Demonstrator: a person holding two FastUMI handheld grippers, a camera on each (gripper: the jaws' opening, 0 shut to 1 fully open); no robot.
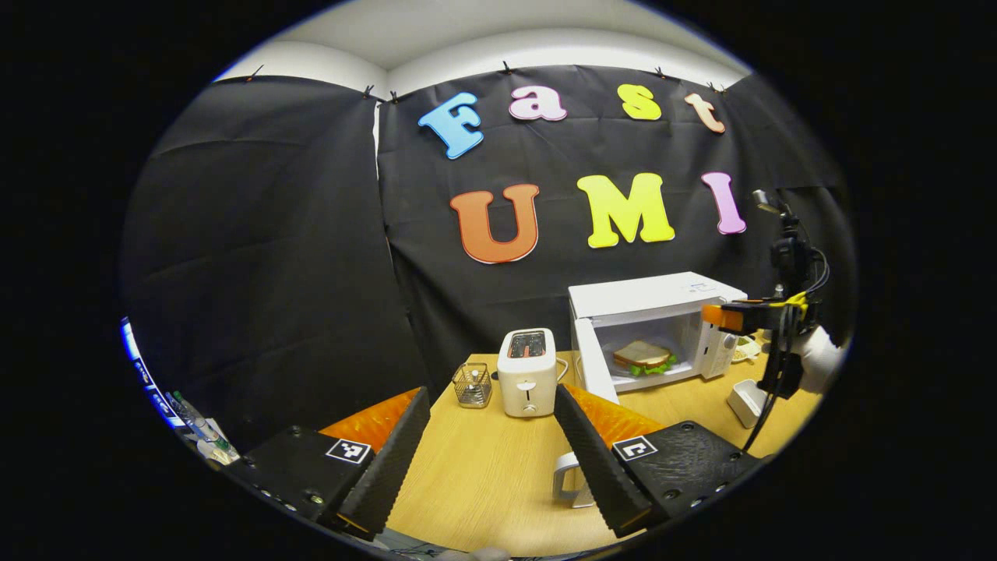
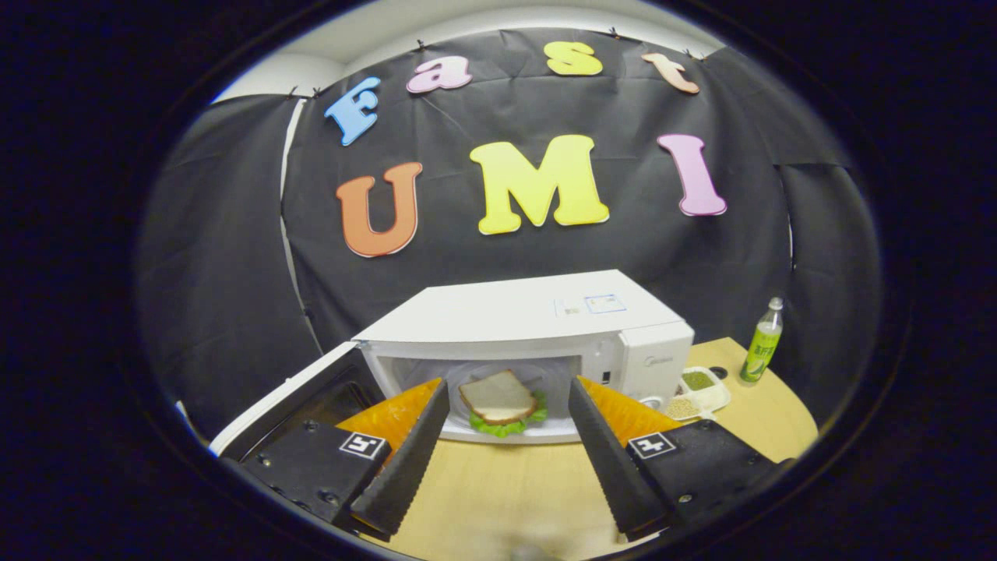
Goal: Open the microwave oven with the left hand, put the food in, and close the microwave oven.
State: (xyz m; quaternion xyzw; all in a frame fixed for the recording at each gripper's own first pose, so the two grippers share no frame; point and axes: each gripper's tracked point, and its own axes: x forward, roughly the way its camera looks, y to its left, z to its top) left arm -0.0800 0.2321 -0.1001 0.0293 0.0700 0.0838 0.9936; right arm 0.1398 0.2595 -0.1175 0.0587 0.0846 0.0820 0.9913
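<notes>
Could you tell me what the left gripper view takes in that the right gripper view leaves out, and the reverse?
Left gripper view: a white toaster and a small wire basket beside it, both standing on the table left of the microwave.
Right gripper view: a green bottle standing on the table to the right of the microwave.
Both: the white microwave with its door swung open, the sandwich lying inside it, and the wooden table.
</notes>
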